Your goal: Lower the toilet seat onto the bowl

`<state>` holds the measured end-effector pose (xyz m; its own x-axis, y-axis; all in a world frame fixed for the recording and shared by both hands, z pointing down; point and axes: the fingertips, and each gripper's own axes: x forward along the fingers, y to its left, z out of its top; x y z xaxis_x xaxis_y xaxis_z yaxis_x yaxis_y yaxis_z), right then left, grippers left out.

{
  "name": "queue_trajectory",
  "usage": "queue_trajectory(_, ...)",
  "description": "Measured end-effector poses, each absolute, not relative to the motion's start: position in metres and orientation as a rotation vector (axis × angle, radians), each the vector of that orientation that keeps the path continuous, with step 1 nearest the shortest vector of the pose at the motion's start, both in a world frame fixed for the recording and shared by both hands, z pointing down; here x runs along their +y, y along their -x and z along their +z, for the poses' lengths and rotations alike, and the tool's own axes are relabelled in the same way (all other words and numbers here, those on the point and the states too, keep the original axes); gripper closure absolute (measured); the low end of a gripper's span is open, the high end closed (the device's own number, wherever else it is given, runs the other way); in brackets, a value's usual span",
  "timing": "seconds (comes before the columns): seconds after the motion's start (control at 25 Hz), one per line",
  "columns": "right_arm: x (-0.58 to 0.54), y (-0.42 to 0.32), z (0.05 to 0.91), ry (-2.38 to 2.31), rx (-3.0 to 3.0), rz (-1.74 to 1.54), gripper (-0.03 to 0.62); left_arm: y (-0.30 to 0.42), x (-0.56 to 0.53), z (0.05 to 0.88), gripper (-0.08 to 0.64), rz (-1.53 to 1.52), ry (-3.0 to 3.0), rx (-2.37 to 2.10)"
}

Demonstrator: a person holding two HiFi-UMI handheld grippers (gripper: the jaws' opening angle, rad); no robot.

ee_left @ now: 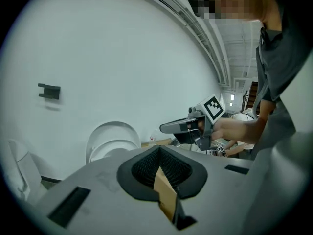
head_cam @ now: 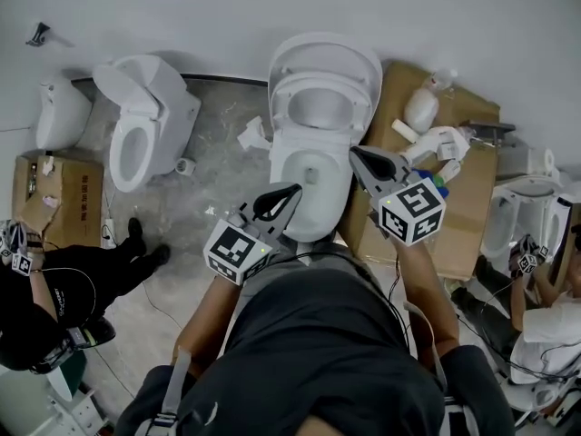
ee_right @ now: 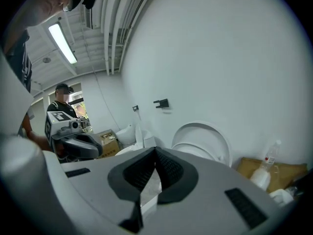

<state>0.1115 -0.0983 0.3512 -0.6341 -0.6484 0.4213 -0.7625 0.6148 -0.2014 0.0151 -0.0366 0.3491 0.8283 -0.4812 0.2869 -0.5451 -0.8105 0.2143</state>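
A white toilet stands against the wall in the middle of the head view. Its seat point(head_cam: 321, 109) and lid point(head_cam: 325, 54) are raised upright over the open bowl point(head_cam: 309, 184). My left gripper point(head_cam: 280, 202) hovers at the bowl's front left rim, jaws shut and empty. My right gripper point(head_cam: 367, 165) is held by the bowl's right side, also shut on nothing. The left gripper view looks past its own shut gripper point(ee_left: 159, 150) to the raised seat and lid point(ee_left: 111, 140) and to the right gripper point(ee_left: 179, 127). The right gripper view shows its own shut gripper point(ee_right: 155, 151) and the raised seat point(ee_right: 203, 142).
A second toilet point(head_cam: 145, 125) with a raised lid stands to the left. A cardboard sheet point(head_cam: 467, 198) on the right carries a white bottle point(head_cam: 422, 107) and fittings. A box point(head_cam: 64, 189) sits far left. People crouch at both sides point(head_cam: 54, 298) point(head_cam: 545, 325).
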Motion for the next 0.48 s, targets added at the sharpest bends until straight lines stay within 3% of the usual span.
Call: queue_trajectory(0.48, -0.203, -0.114, 0.382, -1.236, -2.332, 0.304, 0.583, 0.029, -0.075, 0.366, 0.555, 0.337, -2.698, -0.732)
